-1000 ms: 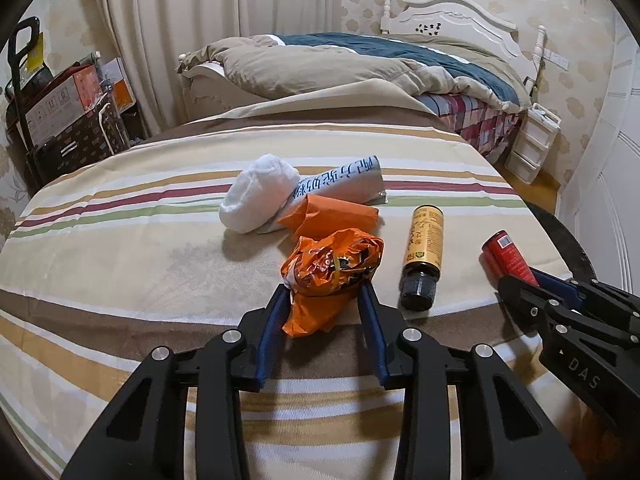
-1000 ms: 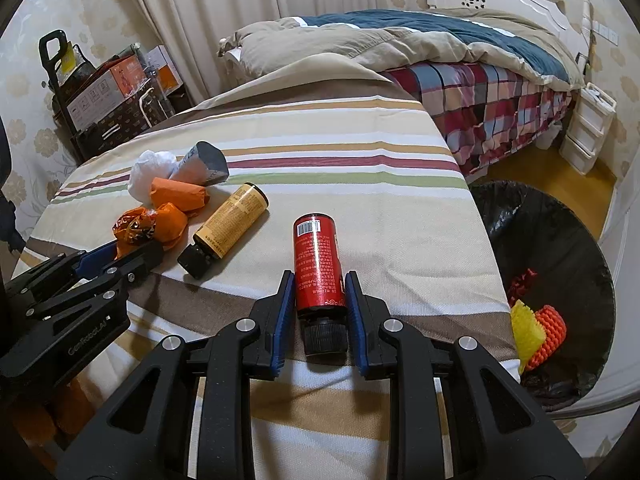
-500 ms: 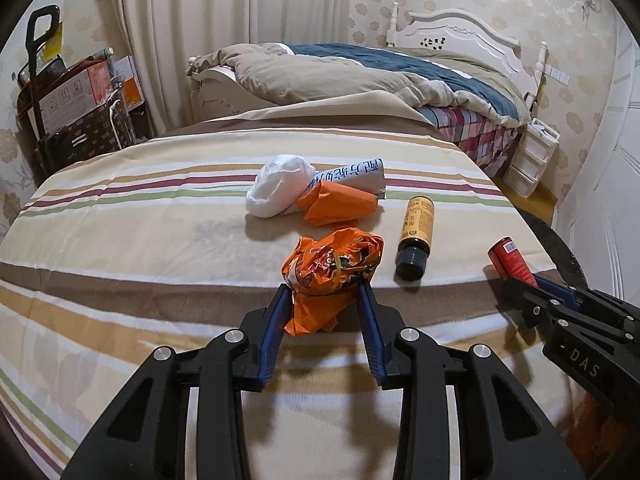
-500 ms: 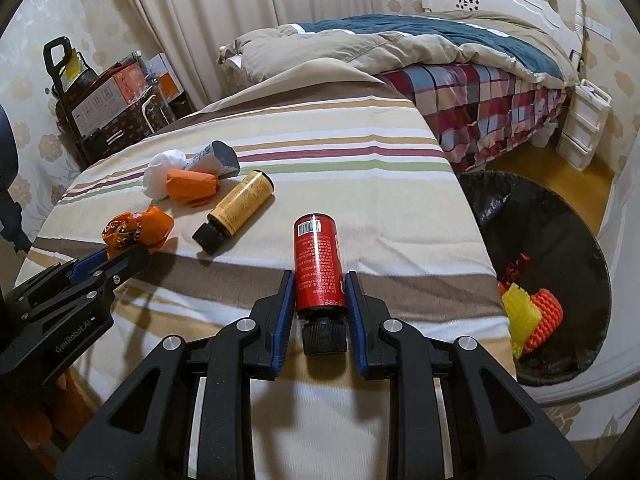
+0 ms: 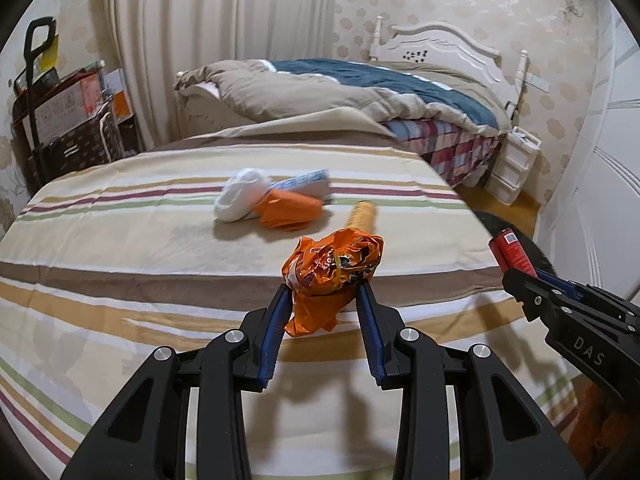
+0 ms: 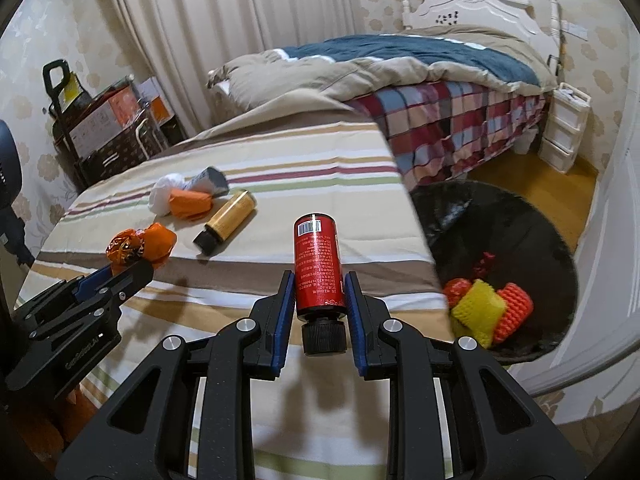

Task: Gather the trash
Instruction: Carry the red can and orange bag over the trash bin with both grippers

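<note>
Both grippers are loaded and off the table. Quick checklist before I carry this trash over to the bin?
1. Left gripper shut on the crumpled orange wrapper: ok.
2. Right gripper shut on the red bottle: ok.
3. Red bottle's black cap on: ok.
4. Black-lined bin open, room beside the foam nets: ok.
5. Table cleared: not ok; yellow bottle, white wad, orange packet and grey tube remain.
6. Wrapper grip firmness: cannot tell.

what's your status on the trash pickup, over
Left gripper shut on orange wrapper, right gripper shut on red bottle. Black bin beside table, path clear. Yellow bottle not yet collected.
</note>
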A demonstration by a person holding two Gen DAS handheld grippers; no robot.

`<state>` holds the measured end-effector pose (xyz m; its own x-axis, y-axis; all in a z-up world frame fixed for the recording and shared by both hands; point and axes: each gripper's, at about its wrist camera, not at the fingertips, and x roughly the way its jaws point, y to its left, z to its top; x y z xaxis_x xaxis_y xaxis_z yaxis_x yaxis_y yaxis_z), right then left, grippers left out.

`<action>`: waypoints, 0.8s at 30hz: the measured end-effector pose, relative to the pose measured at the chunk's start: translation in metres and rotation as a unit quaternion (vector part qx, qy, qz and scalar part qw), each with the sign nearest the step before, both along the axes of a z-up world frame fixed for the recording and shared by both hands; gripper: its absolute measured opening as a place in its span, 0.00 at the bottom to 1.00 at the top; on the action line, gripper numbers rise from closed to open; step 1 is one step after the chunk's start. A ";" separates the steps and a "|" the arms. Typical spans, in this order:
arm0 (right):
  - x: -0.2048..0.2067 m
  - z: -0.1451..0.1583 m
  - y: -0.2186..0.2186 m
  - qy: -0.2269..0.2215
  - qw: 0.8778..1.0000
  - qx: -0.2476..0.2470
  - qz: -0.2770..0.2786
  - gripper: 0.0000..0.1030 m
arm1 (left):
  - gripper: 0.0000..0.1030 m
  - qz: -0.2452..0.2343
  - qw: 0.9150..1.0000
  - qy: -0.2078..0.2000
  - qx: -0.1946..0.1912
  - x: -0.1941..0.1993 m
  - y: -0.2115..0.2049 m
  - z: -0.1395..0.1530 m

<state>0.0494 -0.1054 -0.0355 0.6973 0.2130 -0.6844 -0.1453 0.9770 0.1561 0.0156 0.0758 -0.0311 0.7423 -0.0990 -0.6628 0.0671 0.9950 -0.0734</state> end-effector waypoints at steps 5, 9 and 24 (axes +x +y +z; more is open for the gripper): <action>-0.004 0.007 -0.026 -0.011 1.000 -0.001 -0.029 0.24 | 0.35 -0.022 1.000 -0.010 -0.004 0.001 -0.024 0.008; -0.004 0.011 -0.055 -0.018 0.998 -0.004 -0.061 0.24 | 0.35 -0.044 0.999 -0.018 -0.003 0.007 -0.050 0.012; 0.018 0.001 -0.128 -0.019 0.991 -0.007 -0.132 0.24 | 0.35 -0.112 0.993 -0.028 0.021 0.044 -0.140 0.012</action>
